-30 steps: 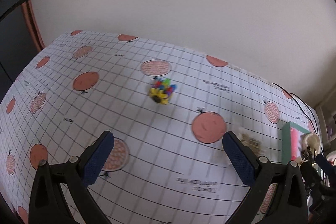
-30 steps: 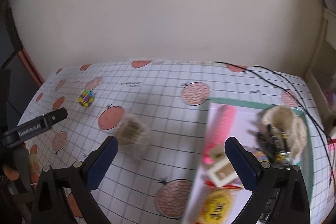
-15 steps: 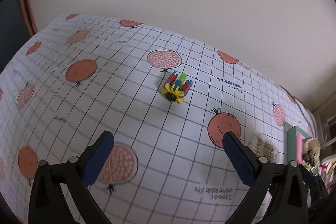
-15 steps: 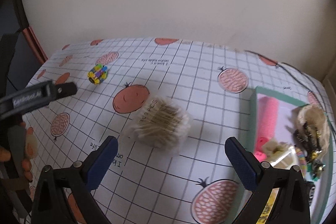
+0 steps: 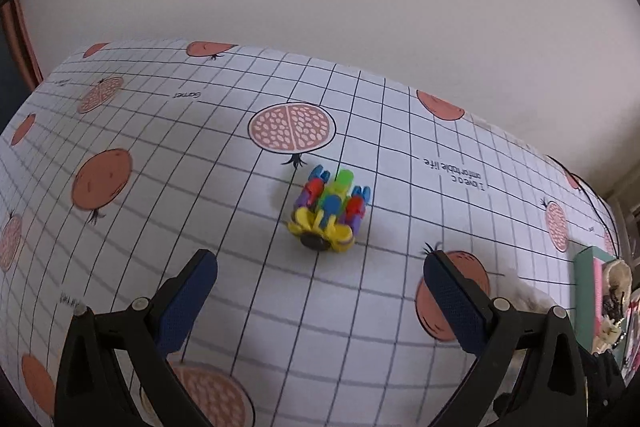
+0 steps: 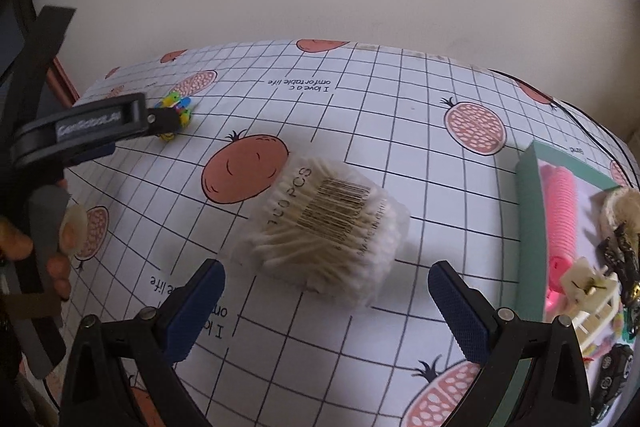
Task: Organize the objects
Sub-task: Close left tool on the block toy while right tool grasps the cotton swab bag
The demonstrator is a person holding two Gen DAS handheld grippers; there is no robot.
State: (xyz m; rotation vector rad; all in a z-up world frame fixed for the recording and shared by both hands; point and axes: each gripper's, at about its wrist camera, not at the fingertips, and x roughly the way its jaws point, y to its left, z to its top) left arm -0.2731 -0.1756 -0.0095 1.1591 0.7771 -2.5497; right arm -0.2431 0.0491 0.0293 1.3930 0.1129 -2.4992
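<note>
Counter (image 6: pixel 400 99) in gridded pomegranate-print cloth is carrying everything. Clear round pack of cotton swabs (image 6: pixel 324 227) is lying just ahead of right gripper (image 6: pixel 326 311) — fingers spread wide. Small multicoloured plastic clip bundle (image 5: pixel 330 213) is sitting before left gripper (image 5: pixel 320 301) — fingers wide, empty.

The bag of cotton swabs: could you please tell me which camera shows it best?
The right wrist view: the bag of cotton swabs lies whole and near, ahead of the open fingers. The left wrist view catches only a blurred edge behind one finger.
</note>
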